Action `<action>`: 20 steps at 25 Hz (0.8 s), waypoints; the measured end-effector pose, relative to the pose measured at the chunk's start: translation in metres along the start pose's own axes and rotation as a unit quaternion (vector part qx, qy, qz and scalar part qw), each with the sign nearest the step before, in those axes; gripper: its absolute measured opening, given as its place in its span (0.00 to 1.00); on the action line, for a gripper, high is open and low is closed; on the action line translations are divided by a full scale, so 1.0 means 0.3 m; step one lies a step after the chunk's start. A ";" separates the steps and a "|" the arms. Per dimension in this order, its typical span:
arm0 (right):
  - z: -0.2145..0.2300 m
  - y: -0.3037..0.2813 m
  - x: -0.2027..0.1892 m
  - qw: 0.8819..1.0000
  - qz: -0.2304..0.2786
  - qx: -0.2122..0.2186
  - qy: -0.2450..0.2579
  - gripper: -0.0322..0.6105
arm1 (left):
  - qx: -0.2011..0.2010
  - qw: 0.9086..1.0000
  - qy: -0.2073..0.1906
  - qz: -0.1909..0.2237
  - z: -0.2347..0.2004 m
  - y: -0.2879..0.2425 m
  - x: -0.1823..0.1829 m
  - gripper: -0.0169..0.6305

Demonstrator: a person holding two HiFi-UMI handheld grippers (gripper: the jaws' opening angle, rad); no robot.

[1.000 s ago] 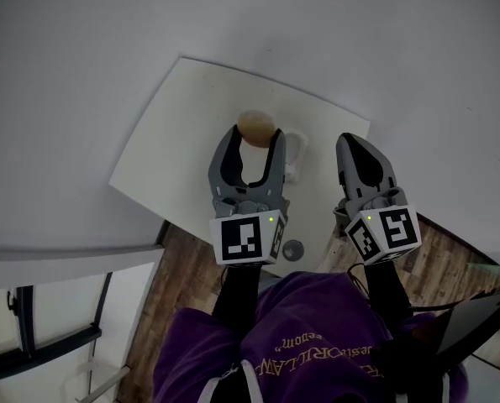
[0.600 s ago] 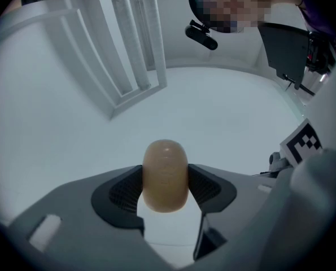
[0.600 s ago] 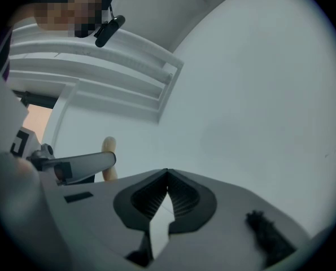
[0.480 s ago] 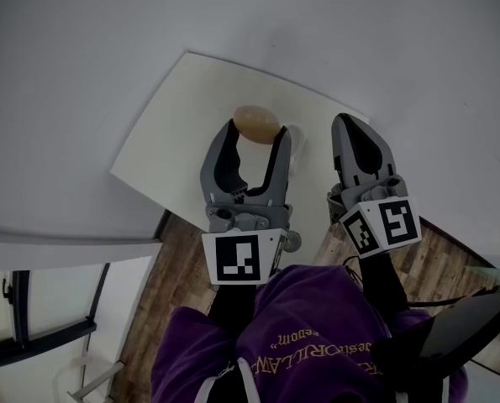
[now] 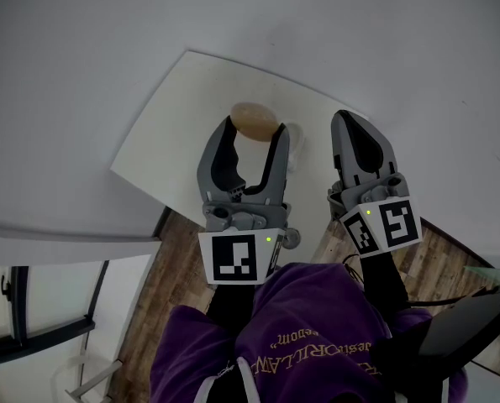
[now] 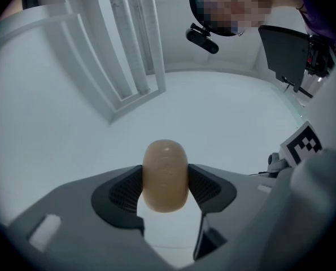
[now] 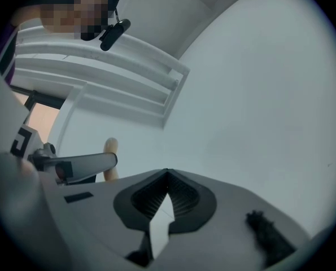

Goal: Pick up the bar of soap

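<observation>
White tabletop (image 5: 170,133) lies below both grippers. Between the jaws of the left gripper (image 5: 251,143) sits the bar of soap (image 6: 165,175), clamped at both sides. Beside it the right gripper (image 7: 166,180) is closed, empty. Grasp looks done; lifting clear is left, I'd say.

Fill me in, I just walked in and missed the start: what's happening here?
A person holds a claw in each hand over a white table. The left claw is shut on the tan bar of soap, pinched between its pads. The right claw is shut with nothing in it, off to the side. Whether the soap has left the table is hard to tell.
</observation>
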State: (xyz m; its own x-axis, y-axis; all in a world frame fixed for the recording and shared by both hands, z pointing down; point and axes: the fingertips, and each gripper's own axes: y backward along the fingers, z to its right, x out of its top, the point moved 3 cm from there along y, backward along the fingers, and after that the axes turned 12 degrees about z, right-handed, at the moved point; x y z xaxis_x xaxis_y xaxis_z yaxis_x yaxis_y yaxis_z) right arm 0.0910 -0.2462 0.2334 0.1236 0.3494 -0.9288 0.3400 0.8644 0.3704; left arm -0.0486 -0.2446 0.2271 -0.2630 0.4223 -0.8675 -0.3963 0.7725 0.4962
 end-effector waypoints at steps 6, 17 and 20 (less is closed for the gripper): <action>-0.002 0.002 -0.002 1.000 -0.005 0.003 0.002 0.06 | -0.001 1.000 -0.004 0.003 -0.002 -0.002 0.002 0.43; 0.000 0.007 -0.005 1.000 -0.010 -0.001 0.010 0.06 | -0.002 1.000 -0.006 0.006 -0.007 -0.003 -0.005 0.43; 0.003 0.008 -0.008 1.000 -0.012 -0.006 0.014 0.06 | -0.003 1.000 -0.002 0.006 -0.007 -0.003 -0.006 0.43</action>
State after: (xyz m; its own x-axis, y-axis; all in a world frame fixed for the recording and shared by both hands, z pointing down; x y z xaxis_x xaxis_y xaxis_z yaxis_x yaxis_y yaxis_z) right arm 0.0924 -0.2454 0.2365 0.0891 0.3384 -0.9368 0.3318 0.8767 0.3483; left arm -0.0496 -0.2470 0.2284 -0.2644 0.4340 -0.8612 -0.3982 0.7642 0.5074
